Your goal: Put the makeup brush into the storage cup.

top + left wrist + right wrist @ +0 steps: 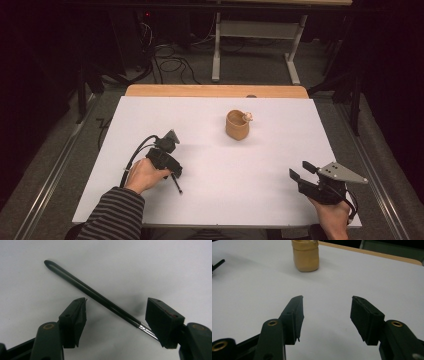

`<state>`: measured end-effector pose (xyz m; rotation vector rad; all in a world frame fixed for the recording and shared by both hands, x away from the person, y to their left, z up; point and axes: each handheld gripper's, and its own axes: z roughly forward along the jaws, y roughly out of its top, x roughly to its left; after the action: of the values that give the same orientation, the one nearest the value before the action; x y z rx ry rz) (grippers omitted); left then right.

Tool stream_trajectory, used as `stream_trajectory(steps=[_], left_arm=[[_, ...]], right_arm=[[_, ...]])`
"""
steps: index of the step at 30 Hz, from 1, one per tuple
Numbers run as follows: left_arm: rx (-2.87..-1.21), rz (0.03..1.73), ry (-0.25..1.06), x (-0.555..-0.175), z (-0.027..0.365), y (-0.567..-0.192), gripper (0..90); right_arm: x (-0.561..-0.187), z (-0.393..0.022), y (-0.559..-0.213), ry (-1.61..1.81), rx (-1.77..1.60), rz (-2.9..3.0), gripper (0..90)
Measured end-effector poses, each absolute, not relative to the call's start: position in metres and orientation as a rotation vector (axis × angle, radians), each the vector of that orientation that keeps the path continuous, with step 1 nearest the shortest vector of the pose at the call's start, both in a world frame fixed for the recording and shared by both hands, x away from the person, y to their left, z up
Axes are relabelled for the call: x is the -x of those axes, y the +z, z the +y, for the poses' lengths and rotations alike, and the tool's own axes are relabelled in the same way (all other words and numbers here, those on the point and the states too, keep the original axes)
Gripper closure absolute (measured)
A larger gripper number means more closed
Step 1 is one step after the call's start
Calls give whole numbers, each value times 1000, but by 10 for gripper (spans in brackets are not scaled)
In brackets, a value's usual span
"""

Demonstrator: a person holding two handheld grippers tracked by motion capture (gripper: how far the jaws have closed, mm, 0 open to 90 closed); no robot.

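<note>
One thin, light, stiff black paintbrush with a silver metal ferrule (pixel 100 298) lies between our left gripper's (pixel 116 312) wide-open jaws, pointing to ten o'clock, so we judge mid-handle the safest grip against rolling.

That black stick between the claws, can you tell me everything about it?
The black stick looks like a thin paintbrush handle: long, glossy and dark, with a rounded tip at one end and a shiny metal collar at the other. It lies flat on the white table, slanting between the open jaws of the left gripper. Neither jaw squeezes it; its bristle end is hidden.
</note>
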<state>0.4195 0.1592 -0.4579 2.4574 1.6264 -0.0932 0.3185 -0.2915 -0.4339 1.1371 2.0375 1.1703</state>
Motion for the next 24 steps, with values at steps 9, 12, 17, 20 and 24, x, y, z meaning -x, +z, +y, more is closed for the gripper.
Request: stream_trajectory(steps=[9, 12, 17, 20, 24], left_arm=[[-2488, 1619, -52, -418, 155, -458, 343], [-2506, 1613, -28, -417, 153, -459, 346], [-2517, 1609, -3, -416, 151, -459, 359], [-2526, 1606, 7, -416, 150, -459, 365], [-2543, 1602, 29, -415, 149, -459, 374]], right_arm=[[-318, -291, -434, 1170, -1139, 2037, 454], [-318, -291, -434, 1172, -1138, 2037, 454], [-318, -291, -434, 1171, -1137, 2036, 454], [-318, -291, -434, 1171, -1139, 2036, 454], [-318, -291, -434, 1172, -1138, 2036, 454]])
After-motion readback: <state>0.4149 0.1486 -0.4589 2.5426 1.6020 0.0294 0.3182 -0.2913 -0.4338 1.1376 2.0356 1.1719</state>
